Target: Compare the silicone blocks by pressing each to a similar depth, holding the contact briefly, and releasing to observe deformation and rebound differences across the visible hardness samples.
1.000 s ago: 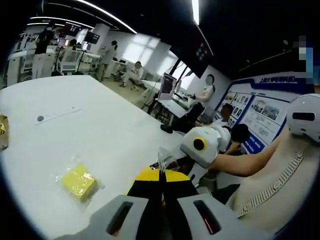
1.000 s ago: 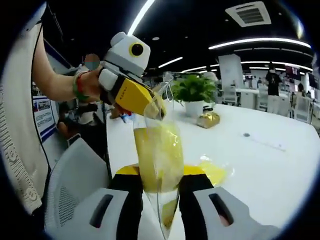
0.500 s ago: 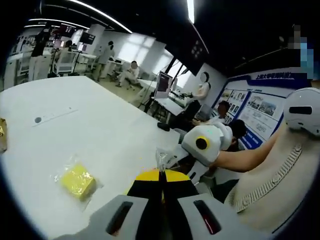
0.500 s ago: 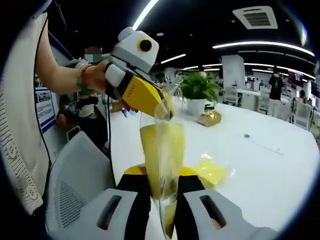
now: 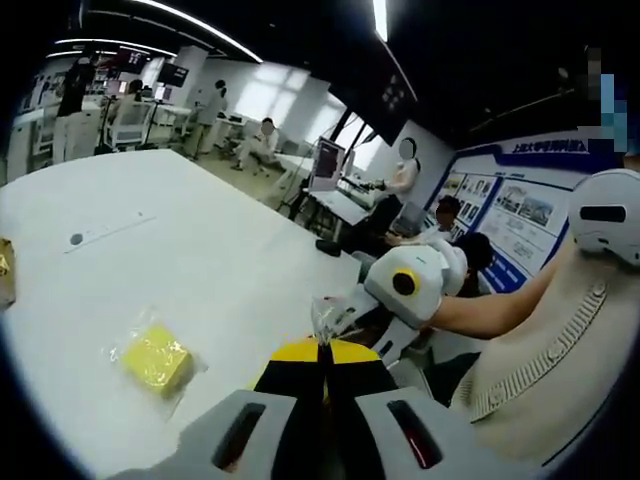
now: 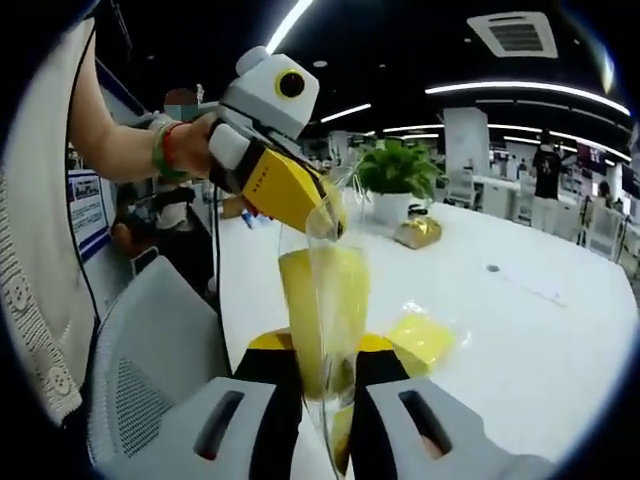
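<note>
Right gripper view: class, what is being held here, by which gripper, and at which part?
A bagged yellow block: the right gripper clamps its lower part, the left gripper pinches the bag's top edge.

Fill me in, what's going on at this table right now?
A person is holding one bagged yellow silicone block up off the white table with both tools. The right claw is shut on the lower part of the bag, and the left claw pinches the clear plastic at its top. A second bagged yellow block lies on the table, untouched. No pressing is happening at this moment. A potted plant and a small gold item sit farther along the table.
</note>
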A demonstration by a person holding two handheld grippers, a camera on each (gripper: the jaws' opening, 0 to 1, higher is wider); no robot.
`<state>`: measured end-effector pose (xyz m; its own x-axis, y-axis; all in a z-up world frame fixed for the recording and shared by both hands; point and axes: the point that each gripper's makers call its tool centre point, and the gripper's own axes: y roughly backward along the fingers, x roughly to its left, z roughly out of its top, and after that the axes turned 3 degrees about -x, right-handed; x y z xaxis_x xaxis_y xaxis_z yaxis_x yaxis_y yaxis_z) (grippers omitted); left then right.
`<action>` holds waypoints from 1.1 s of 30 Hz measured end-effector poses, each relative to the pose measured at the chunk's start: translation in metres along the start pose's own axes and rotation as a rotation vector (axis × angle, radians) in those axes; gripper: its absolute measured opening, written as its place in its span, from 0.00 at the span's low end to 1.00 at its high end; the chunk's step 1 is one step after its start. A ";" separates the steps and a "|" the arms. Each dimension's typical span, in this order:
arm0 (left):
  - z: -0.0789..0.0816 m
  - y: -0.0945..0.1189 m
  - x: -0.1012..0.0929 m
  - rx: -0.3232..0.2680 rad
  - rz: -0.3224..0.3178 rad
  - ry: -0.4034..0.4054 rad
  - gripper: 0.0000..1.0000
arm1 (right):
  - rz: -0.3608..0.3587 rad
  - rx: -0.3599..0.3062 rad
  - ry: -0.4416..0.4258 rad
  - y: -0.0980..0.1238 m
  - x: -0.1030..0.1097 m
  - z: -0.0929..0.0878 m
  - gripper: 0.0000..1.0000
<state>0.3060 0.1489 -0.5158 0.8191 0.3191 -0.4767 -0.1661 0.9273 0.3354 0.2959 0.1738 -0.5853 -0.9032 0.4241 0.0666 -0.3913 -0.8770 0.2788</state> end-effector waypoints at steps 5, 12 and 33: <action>-0.001 0.000 0.000 0.003 0.001 0.010 0.00 | 0.002 -0.001 0.001 0.000 -0.001 0.000 0.10; 0.000 0.001 -0.001 0.002 0.001 0.031 0.00 | -0.003 -0.011 -0.015 -0.001 -0.001 0.001 0.13; -0.002 -0.004 0.008 -0.026 -0.007 0.173 0.00 | -0.008 -0.030 0.061 0.001 -0.006 -0.003 0.27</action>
<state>0.3120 0.1483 -0.5225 0.7141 0.3392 -0.6123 -0.1765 0.9337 0.3114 0.3003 0.1698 -0.5880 -0.9088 0.4172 0.0054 -0.4028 -0.8806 0.2498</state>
